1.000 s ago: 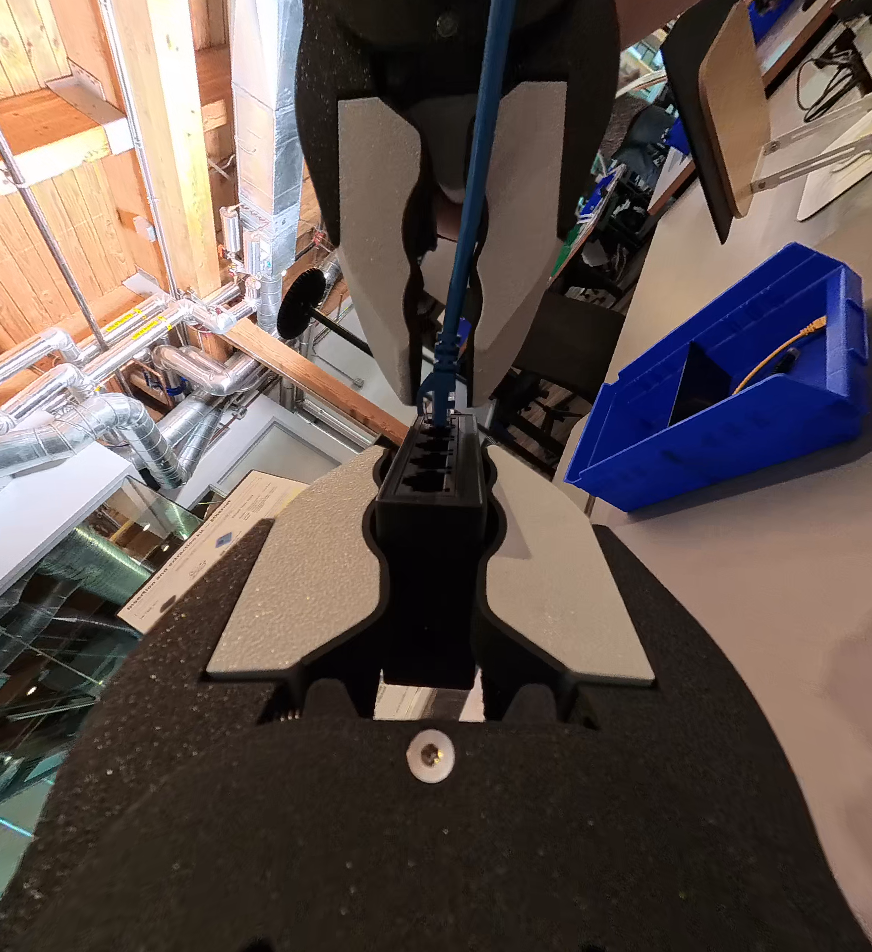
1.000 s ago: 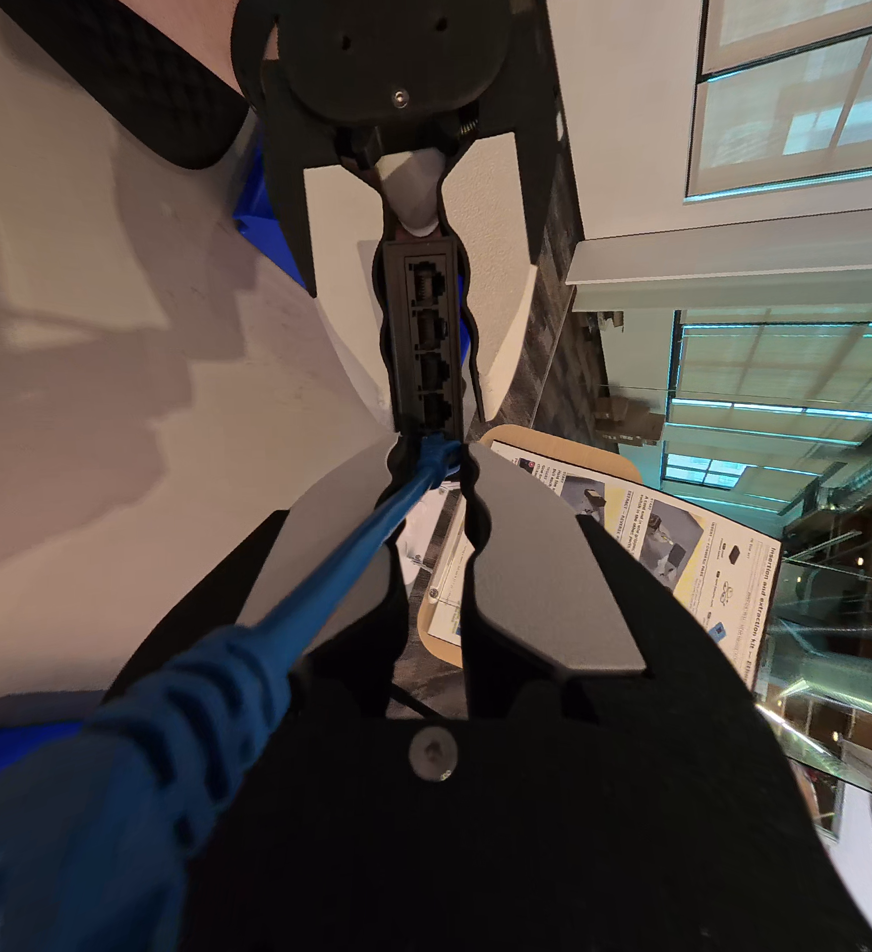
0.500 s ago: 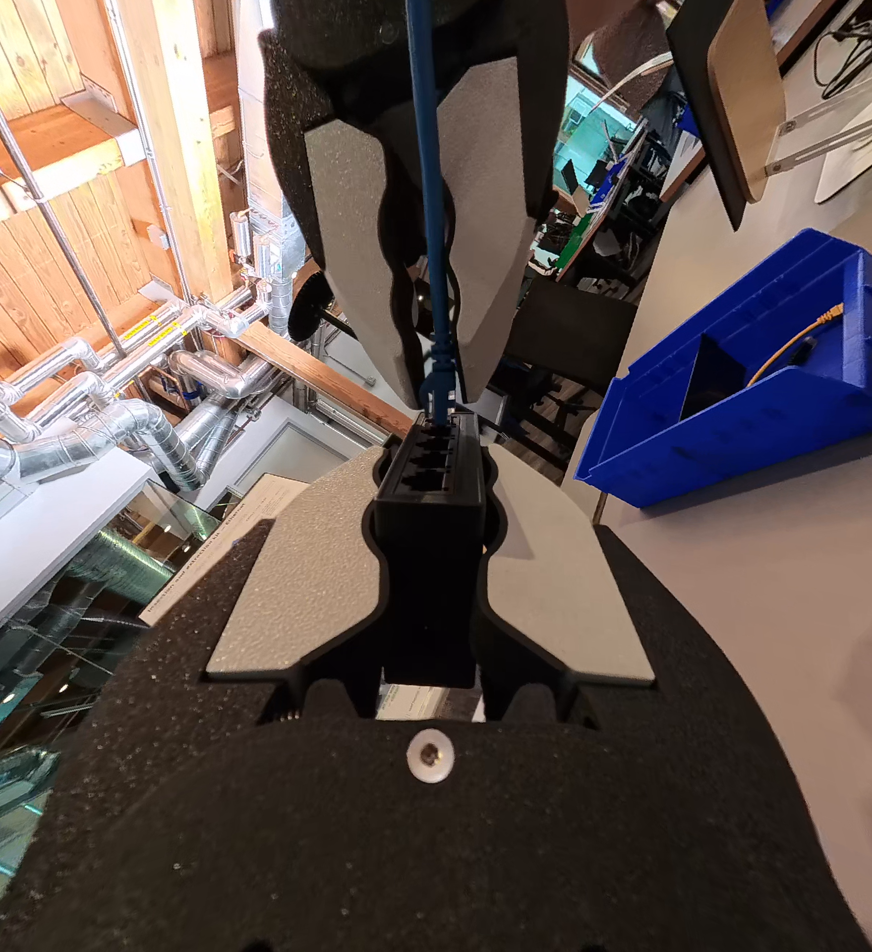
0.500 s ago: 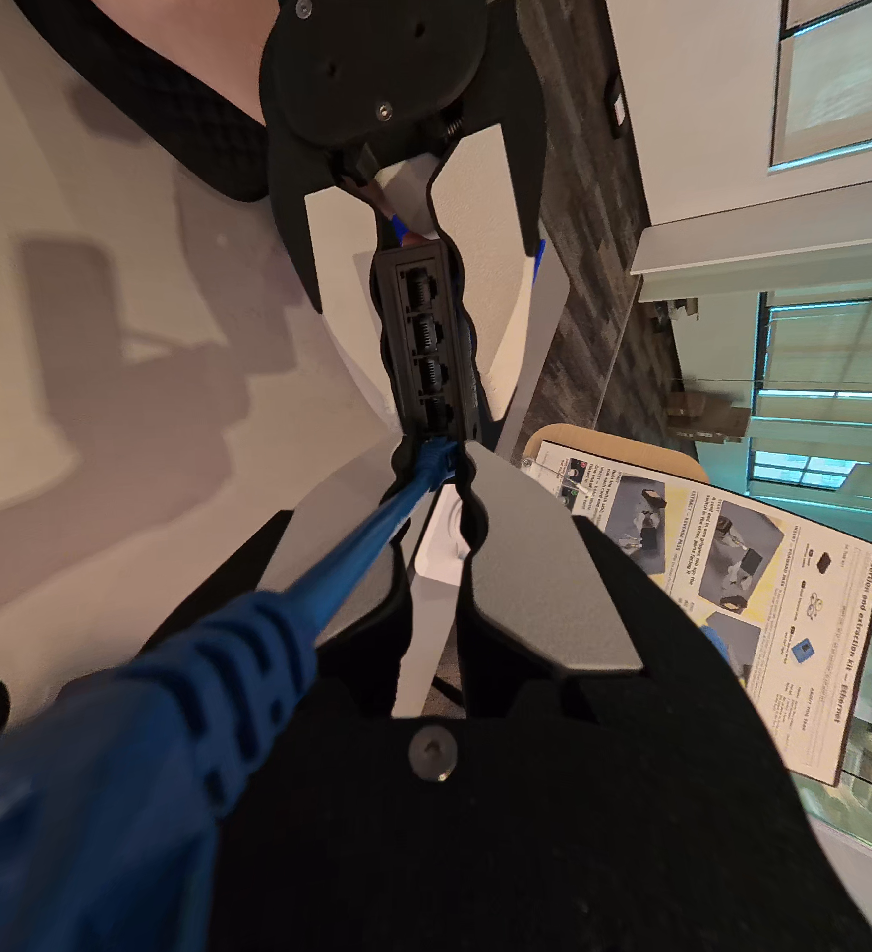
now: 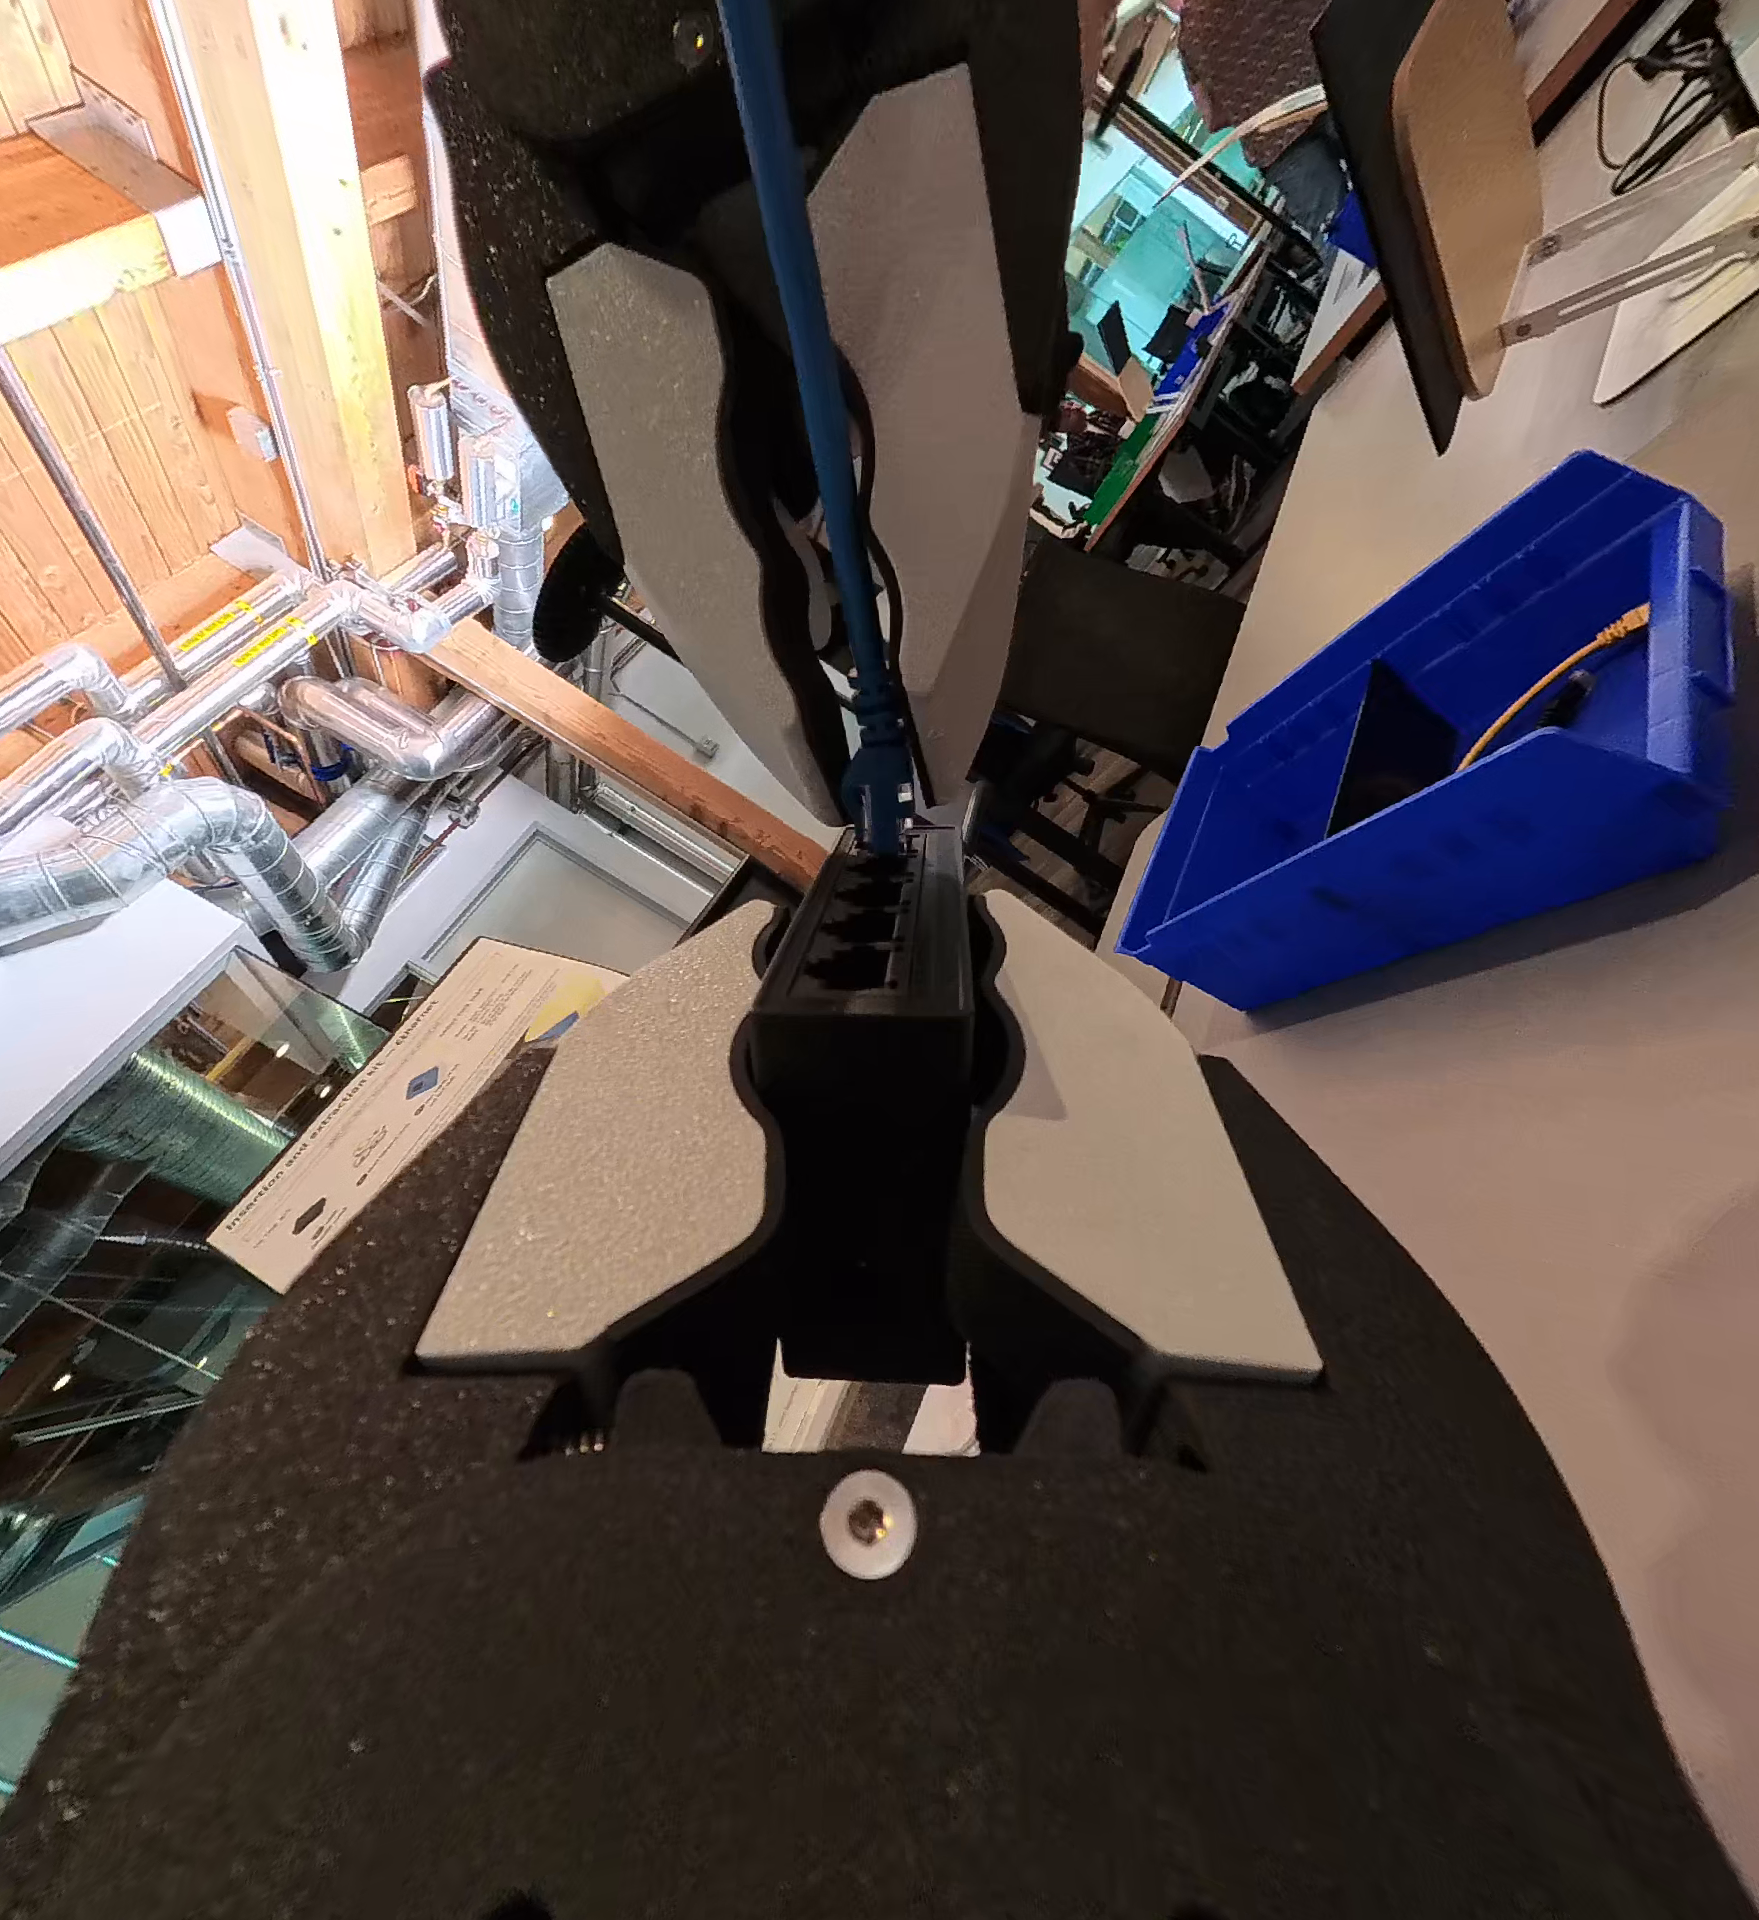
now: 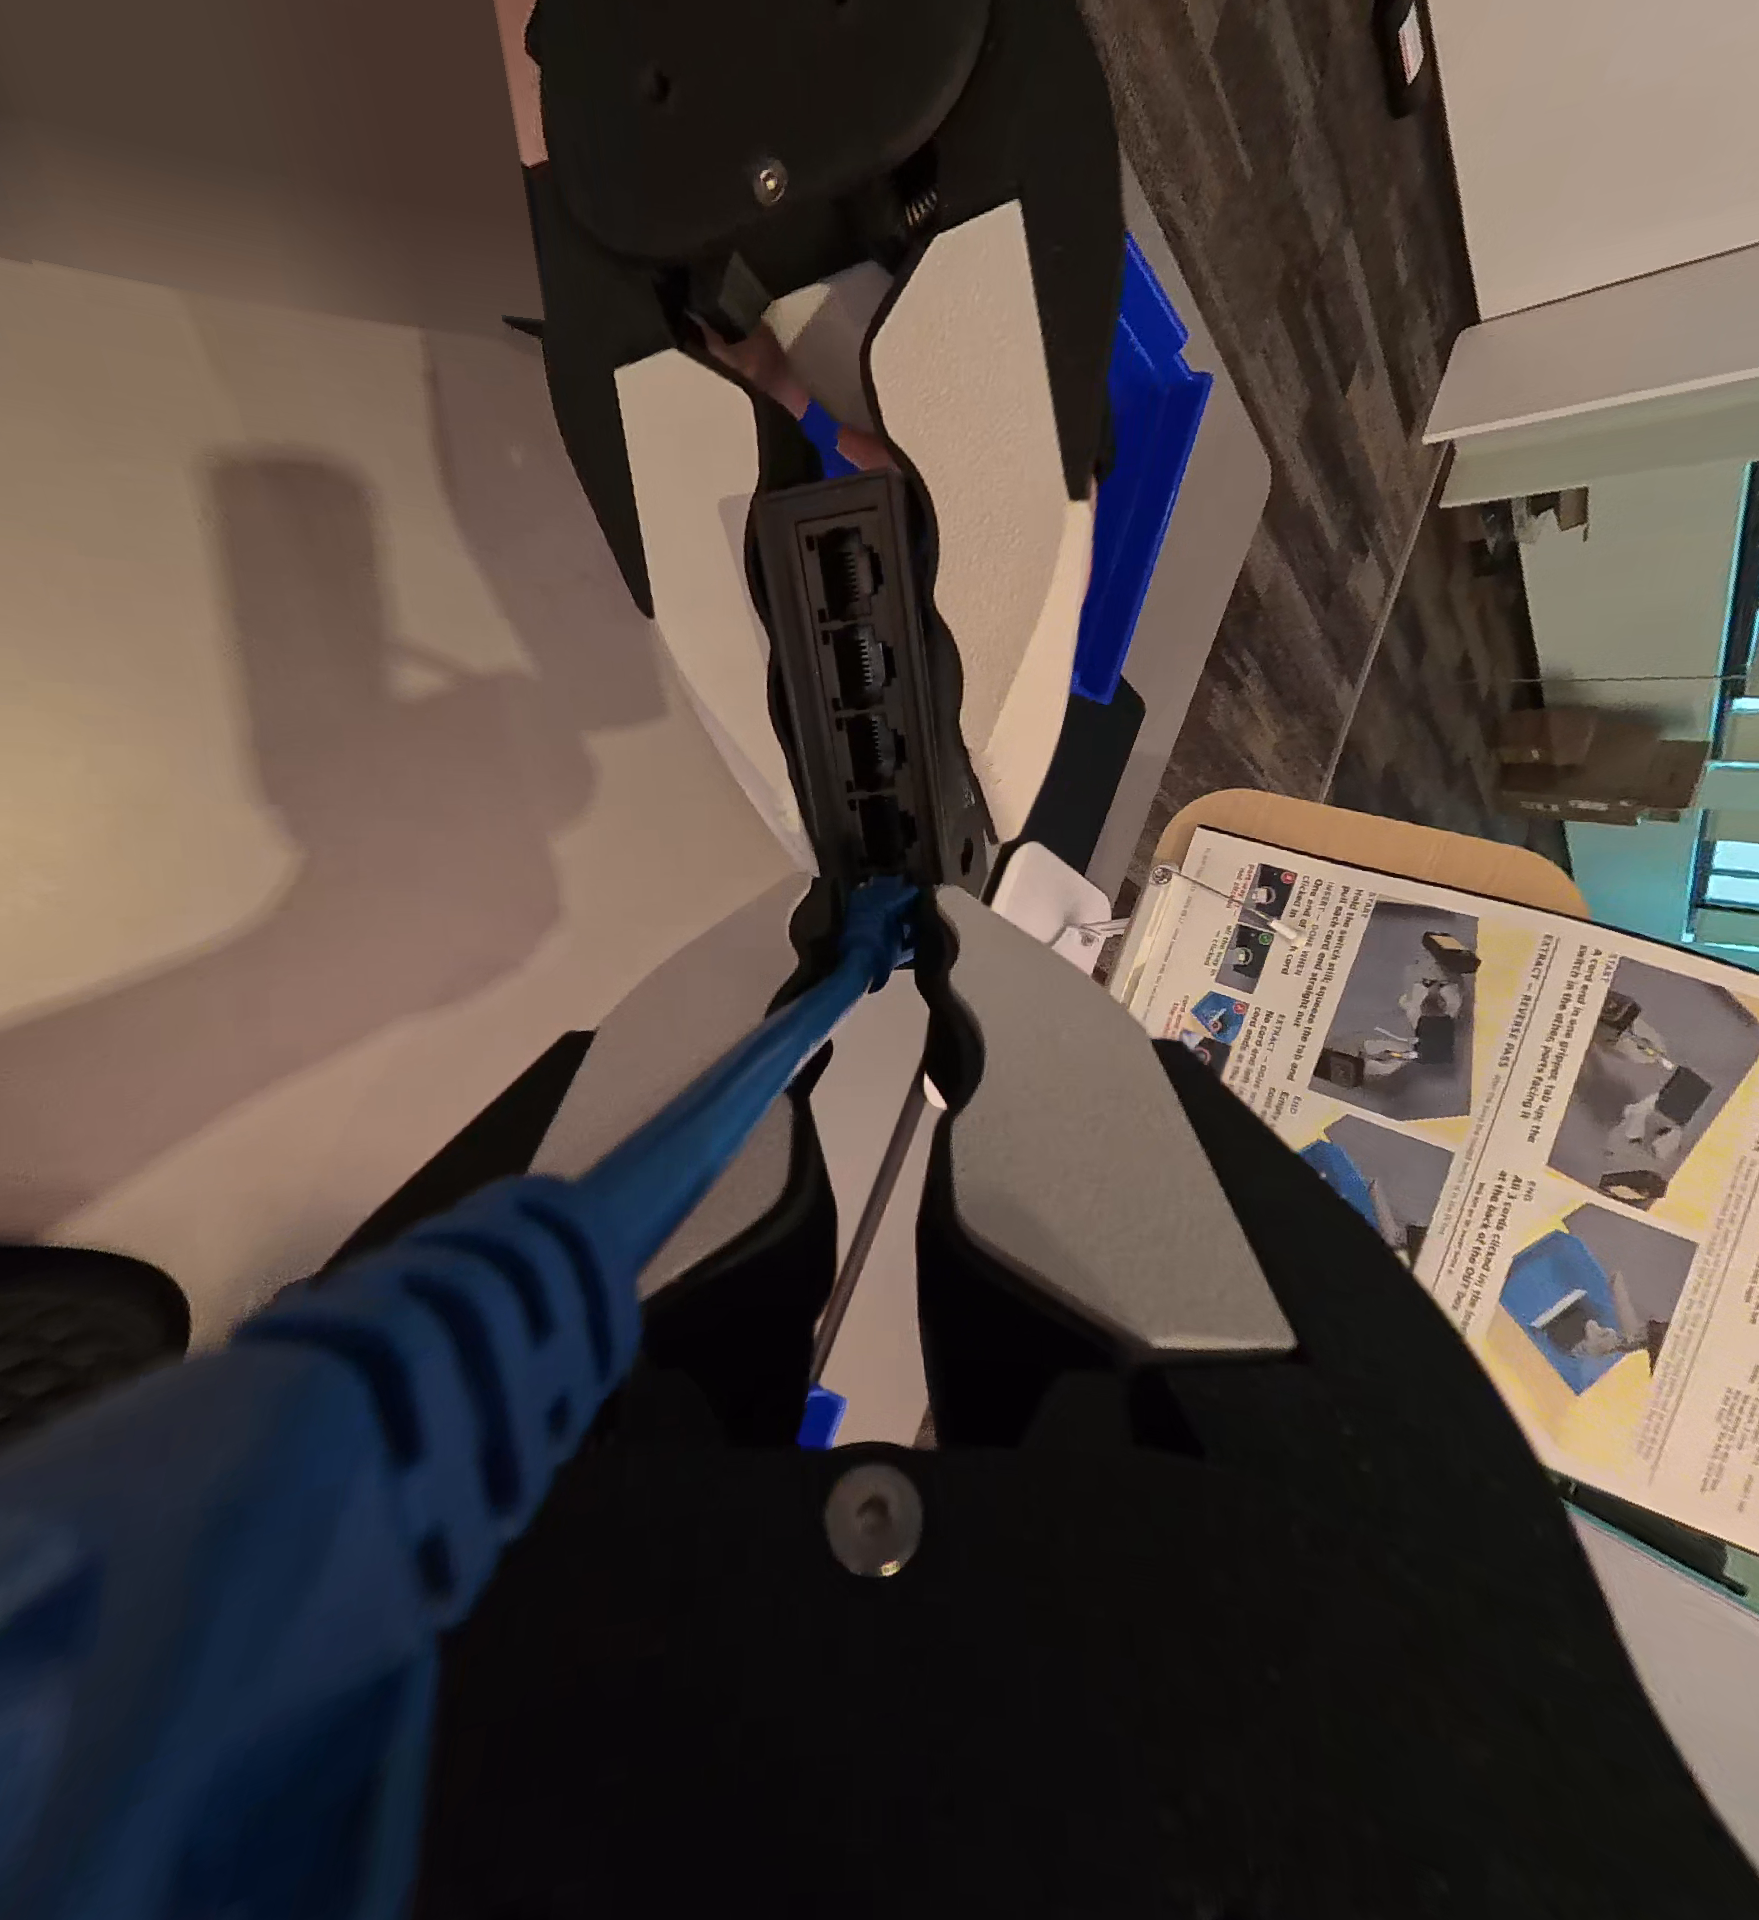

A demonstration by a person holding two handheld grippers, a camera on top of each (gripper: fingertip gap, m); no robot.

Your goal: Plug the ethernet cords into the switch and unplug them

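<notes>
My left gripper [image 5: 873, 914] is shut on the black switch [image 5: 870, 1091], which I hold upright off the table with its row of ports facing away. My right gripper [image 5: 885, 795] comes at it from the far side. It is shut on the blue ethernet cord [image 5: 813, 364] just behind the plug [image 5: 880, 800]. The plug sits at the switch's end port; how deep it sits is hidden. In the right wrist view my right gripper [image 6: 880, 914] pinches the plug [image 6: 880, 920] against the lowest port of the switch [image 6: 859, 686]. The other three ports are empty. The left gripper [image 6: 890, 831] shows beyond.
A blue bin [image 5: 1477, 831] with a yellow cord [image 5: 1540, 686] stands on the grey table [image 5: 1477, 1299] to the right. A printed instruction sheet [image 6: 1477, 1122] stands on a holder. The blue cord's ridged boot [image 6: 418, 1382] hangs close to the right camera. Left and right tips are no more than a few centimetres apart.
Both grippers have turned together with the switch and cord, so the background has shifted. The plug stays at the same end port, and both grips are unchanged.
</notes>
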